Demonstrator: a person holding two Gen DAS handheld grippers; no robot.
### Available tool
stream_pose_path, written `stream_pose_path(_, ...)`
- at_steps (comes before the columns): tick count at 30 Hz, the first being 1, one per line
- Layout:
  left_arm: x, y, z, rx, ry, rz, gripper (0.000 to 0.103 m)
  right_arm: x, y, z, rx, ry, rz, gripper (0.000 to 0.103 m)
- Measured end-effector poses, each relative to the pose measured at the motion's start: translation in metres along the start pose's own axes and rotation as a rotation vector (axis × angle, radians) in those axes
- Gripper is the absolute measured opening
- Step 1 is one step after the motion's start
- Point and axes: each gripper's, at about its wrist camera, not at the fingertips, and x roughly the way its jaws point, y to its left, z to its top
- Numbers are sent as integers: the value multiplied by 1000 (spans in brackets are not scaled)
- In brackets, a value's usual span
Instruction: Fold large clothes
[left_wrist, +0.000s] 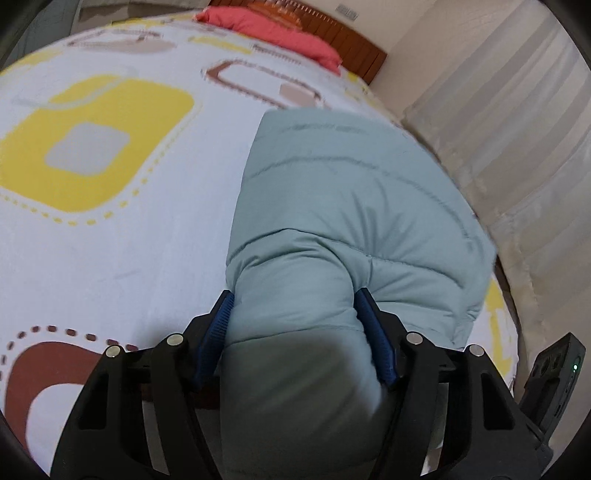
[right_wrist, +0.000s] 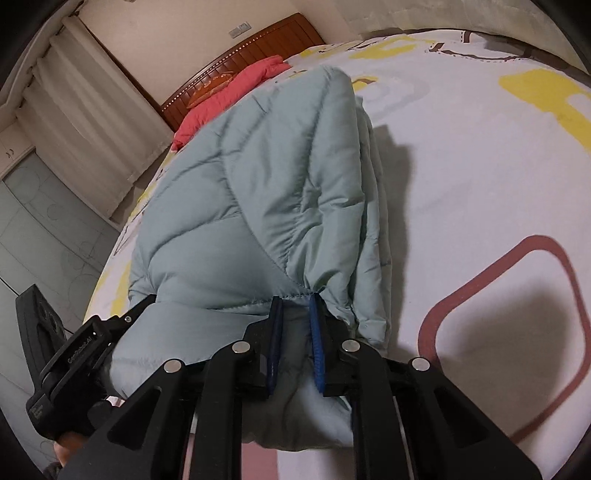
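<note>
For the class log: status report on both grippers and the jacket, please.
Left gripper clamped on a thick fold of the pale green puffer jacket. Right gripper pinching its edge. Jacket bunched on the patterned bedsheet. Nothing in the way.

Left gripper (left_wrist: 295, 317): black angular plastic frame, ribbed blue pads (left_wrist: 373, 332), four round silver pivot pins behind the pads. Right gripper (right_wrist: 295, 317): identical black frame, blue pads (right_wrist: 316, 339), silver pins.

Bare bedspread (left_wrist: 110, 258) beside the jacket (left_wrist: 351, 206) — headboard (right_wrist: 251, 48) beyond
</note>
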Motion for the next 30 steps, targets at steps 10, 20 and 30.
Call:
stream_pose_path(10,-56,-13,33,17,-111,-89,61,-49,31,41,-29,-81,14,18)
stream_pose_path(20,4,-37,73,-2,-64,-95,61,12,33,108,-33,-95,-18,19)
stream_pose_path(30,47,-39,64,85,-50,15,62,54,4,85,-5,-51,-47,14)
